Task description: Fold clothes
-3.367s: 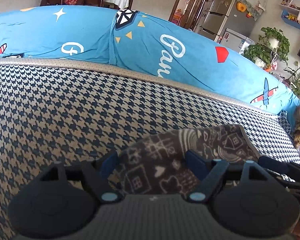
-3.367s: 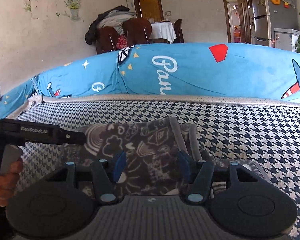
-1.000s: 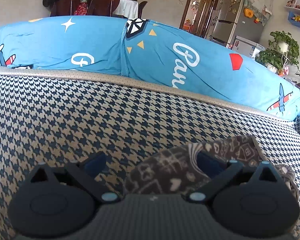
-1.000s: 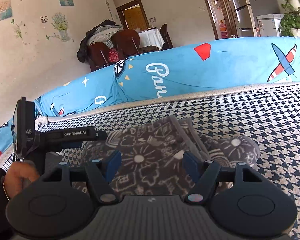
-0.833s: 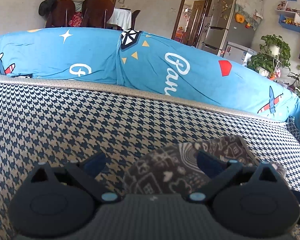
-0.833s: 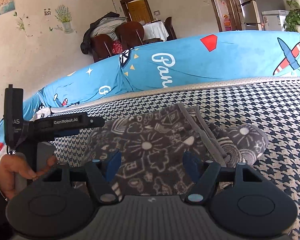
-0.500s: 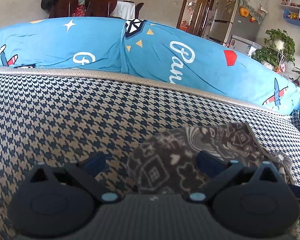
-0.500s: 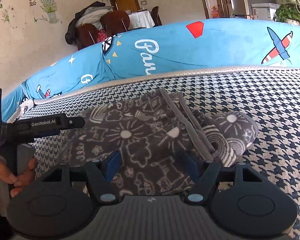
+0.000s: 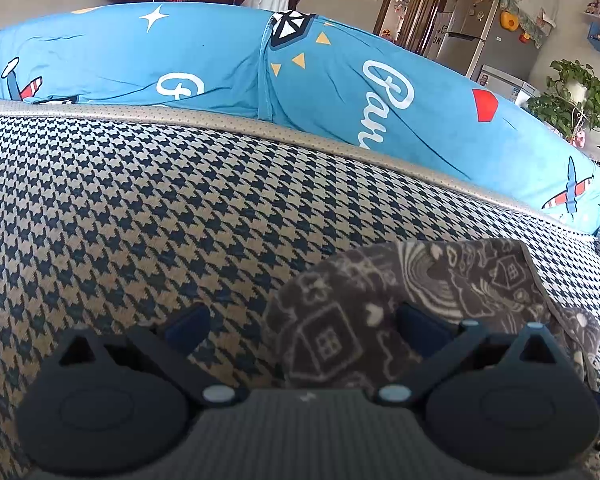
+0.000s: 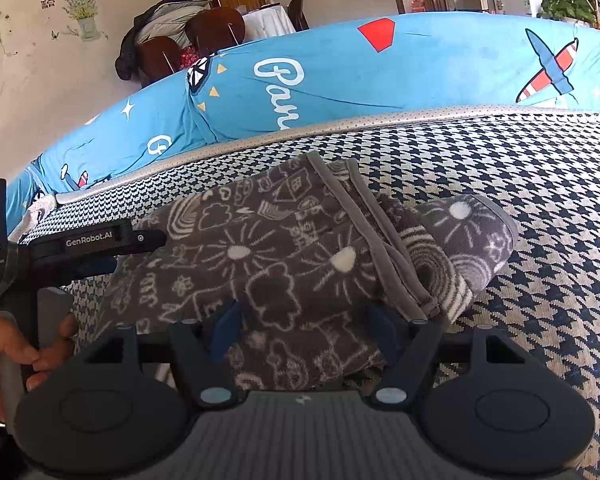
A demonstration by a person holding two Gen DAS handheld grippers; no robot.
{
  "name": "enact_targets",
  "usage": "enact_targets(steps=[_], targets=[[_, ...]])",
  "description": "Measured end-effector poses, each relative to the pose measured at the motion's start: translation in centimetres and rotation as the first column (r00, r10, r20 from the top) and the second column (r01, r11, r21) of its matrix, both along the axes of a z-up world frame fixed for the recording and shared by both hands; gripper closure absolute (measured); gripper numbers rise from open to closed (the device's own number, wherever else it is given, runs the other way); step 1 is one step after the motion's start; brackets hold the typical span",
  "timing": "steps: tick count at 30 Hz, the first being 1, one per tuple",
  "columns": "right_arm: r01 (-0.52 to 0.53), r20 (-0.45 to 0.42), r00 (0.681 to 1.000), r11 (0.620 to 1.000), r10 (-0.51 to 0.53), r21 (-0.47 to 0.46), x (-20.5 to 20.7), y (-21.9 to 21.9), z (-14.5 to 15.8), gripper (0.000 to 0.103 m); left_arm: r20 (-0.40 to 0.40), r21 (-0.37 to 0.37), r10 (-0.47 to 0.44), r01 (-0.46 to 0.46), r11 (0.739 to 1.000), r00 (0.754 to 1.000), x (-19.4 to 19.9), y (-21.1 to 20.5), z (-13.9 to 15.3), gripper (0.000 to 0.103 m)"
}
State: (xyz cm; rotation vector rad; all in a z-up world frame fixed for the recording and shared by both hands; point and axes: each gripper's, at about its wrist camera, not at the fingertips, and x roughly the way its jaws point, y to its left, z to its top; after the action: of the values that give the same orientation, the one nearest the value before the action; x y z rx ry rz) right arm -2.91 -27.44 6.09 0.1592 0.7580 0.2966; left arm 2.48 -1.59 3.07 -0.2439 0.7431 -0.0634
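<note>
Folded grey fleece garment [image 10: 300, 264], white doodle print (houses, suns, hearts), lies on the houndstooth sofa seat [image 9: 140, 208]. Grey trim edge runs diagonally across the top; a folded layer sticks out at the right side.

Right gripper [image 10: 304, 326]: jaws spread, blue pads either side of the garment's near edge, cloth between them; no visible pinch.

Left gripper [image 9: 300, 320]: jaws spread wide. The garment's left end lies between them, toward the right pad; the left pad is over bare seat fabric. Not clamping.

In the right wrist view, the left gripper's side reads "GenRobot.AI"; a partial "AS" is on the body behind it. Person's hand [image 10: 8, 348] is wrapped on its handle.

Behind the seat: blue cushion cover [image 10: 380, 80], white script "Pan…" cut off, partial "G", red-striped planes, stars, triangles.
</note>
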Motion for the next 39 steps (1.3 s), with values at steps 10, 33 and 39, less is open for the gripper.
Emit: enact_targets(steps=[10,33,39], targets=[[0.003,0.009,1.000,1.000,-0.004,0.031,-0.2,0.0,0.3,0.025,0.012,-0.025,-0.003,0.003,1.000,1.000,-0.8,0.2,0.9,0.000],[0.296,0.040,0.954,0.955,-0.297,0.015,-0.4,-4.1,1.4,0.000,0.068,0.100,-0.228,0.221,0.970,0.971,-9.6,-3.3,1.8,0.000],[0.330,-0.049,0.940,0.937,-0.337,-0.113,0.8,-3.7,-0.3,0.000,0.036,0.091,-0.222,0.218,0.972,0.974,-9.3,-3.4,0.5,0.000]])
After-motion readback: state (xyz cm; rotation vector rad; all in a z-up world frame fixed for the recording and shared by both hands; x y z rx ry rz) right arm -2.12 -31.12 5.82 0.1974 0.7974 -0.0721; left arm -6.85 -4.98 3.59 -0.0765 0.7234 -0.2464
